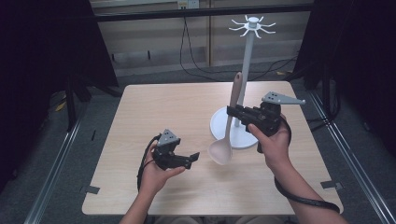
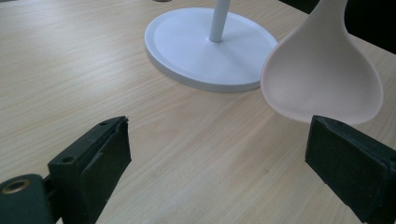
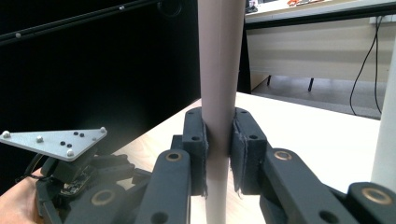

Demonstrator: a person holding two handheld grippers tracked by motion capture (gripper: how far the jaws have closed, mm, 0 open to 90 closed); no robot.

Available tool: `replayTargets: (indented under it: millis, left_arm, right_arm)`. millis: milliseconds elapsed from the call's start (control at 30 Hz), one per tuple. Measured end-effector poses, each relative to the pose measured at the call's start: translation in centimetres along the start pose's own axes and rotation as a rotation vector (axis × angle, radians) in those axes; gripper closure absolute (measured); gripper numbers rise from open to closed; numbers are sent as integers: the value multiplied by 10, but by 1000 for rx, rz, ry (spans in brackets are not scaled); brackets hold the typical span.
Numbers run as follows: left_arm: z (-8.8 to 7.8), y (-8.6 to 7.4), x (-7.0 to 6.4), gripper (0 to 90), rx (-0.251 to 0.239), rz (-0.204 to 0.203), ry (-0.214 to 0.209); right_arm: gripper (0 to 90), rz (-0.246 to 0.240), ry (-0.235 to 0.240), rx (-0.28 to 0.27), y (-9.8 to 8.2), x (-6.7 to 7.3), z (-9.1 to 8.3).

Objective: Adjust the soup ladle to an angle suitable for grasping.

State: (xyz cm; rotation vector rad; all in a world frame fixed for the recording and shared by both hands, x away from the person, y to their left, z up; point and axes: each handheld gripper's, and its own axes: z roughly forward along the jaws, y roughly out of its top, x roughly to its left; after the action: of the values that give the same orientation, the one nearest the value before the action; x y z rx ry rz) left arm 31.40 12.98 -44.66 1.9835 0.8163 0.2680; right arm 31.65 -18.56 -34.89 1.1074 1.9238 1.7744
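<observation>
A pale pink spoon (image 1: pixel 232 114) hangs upright with its bowl (image 2: pixel 322 74) down, just above the wooden table (image 1: pixel 163 107). My right gripper (image 1: pixel 231 111) is shut on the spoon's handle (image 3: pixel 219 56), with both pads pressed against it. My left gripper (image 1: pixel 194 158) is low over the table, just left of the bowl. Its jaws stand wide open (image 2: pixel 219 158) with nothing between them, and the bowl is just beyond the right jaw. A white hook stand (image 1: pixel 246 70) rises behind the spoon on a round base (image 2: pixel 196 46).
The stand's hooks (image 1: pixel 252 25) spread out at its top, well above the spoon. The grey plate of the left gripper (image 3: pixel 56 142) appears at the lower left of the right gripper view. Dark curtains flank the table, and cables run along the floor behind it.
</observation>
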Motion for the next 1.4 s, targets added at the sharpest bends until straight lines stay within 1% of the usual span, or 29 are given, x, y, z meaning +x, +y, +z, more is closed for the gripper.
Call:
replayTargets:
  millis: [100, 233, 300, 367, 400, 600, 833, 933, 967, 1067, 1400]
  left_arm:
    - [-3, -3, 2, 54, -7, -11, 0]
    - [-4, -7, 5, 41, -7, -20, 7]
    - [-3, -8, 5, 36, -5, -19, 6]
    - [-2, -9, 5, 34, 0, -9, 14]
    - [-2, -9, 5, 34, 4, -11, 14]
    - [-2, -12, 5, 33, 0, -20, 6]
    - [-2, -12, 4, 30, -13, -26, -5]
    - [-3, -11, 5, 28, -16, -26, -5]
    - [-4, -11, 5, 27, -18, -29, -3]
    - [-3, -12, 6, 25, -22, -40, -3]
    - [-4, -12, 7, 25, -20, -35, -5]
  right_arm:
    - [777, -15, -3, 1, 3, 0, 1]
    - [777, -19, -4, -3, 6, -1, 2]
    - [777, -13, -3, -2, 7, -1, 2]
    - [777, -18, -7, -3, 9, -1, 2]
    - [777, -23, -8, -3, 10, -1, 2]
    - [777, -40, -13, -1, 18, -1, 4]
    - [777, -47, -17, -7, 27, -3, 7]
    - [777, -58, -17, -7, 32, -4, 7]
    - [777, -61, -17, -9, 36, -4, 7]
    - [777, -64, -17, -9, 40, -3, 8]
    - [777, -100, -9, -24, 61, 1, 10]
